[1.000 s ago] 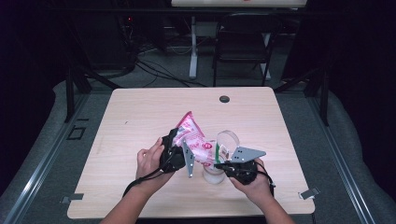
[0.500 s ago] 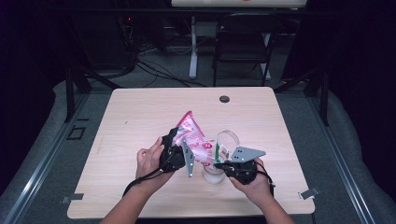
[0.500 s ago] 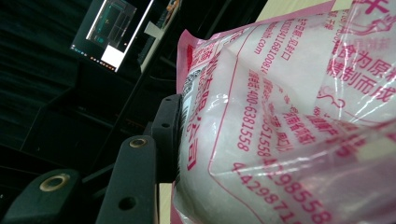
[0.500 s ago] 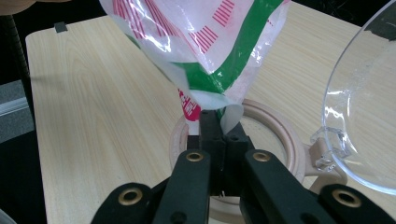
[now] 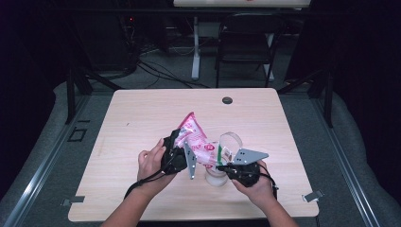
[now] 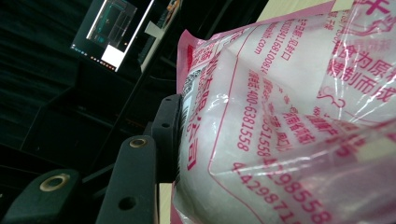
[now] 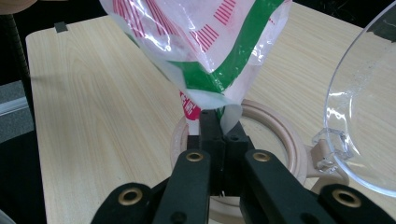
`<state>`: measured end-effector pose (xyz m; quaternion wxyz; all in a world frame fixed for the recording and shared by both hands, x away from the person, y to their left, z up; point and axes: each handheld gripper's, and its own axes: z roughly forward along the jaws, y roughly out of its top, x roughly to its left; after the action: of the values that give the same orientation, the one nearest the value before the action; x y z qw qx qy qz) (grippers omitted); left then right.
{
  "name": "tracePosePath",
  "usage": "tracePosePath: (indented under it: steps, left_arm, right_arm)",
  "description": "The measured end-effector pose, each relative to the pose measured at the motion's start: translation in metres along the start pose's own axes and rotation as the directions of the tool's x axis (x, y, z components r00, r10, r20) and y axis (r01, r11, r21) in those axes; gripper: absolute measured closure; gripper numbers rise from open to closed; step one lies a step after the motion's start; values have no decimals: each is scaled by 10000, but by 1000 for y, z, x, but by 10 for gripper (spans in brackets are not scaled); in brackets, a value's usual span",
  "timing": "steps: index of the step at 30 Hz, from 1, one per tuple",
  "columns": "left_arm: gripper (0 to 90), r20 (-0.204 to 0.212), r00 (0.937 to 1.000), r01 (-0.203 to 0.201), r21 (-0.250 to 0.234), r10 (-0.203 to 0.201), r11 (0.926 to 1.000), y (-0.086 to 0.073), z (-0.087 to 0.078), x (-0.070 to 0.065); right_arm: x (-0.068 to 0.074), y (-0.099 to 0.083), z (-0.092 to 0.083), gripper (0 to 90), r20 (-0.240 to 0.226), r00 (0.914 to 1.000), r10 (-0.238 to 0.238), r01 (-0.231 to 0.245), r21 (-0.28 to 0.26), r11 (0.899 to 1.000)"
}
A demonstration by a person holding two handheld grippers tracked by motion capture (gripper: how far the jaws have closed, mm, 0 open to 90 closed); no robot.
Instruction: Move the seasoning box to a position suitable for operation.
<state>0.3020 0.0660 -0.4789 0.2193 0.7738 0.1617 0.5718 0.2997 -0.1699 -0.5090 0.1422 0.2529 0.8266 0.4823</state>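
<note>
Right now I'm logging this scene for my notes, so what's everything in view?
bag: one, pink and white with a green end, held above the table's middle
jar: one, clear, wooden-rimmed mouth, under the bag's low end
lid: one, clear, hinged open beside the jar
table: one, light wood
chair: one, dark, behind the table
left claw: black, clamped on the bag's body
right claw: black, pinching the bag's corner

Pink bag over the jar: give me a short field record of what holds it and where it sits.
bag: pink and white printed bag, held tilted above the table
left gripper: clamped across the bag's full body
right gripper: jaws pinched on the bag's lower corner
container: jar with hinged clear lid open, below that corner
contents: white, seen through the bag
</note>
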Motion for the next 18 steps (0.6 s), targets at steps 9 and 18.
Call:
tracePosePath:
  steps: [9, 18]
  left_arm:
    - [608, -58, 10000, 37, -52, -37, 10000, 1, -1, 0]
    - [608, -87, 10000, 21, -99, -22, 9999, 1, 0, 0]
  right_arm:
    - [0, 0, 0, 900, -5, 10000, 4, -4, -26, 10000]
    - [0, 0, -1, 900, 17, 10000, 12, -12, -36, 10000]
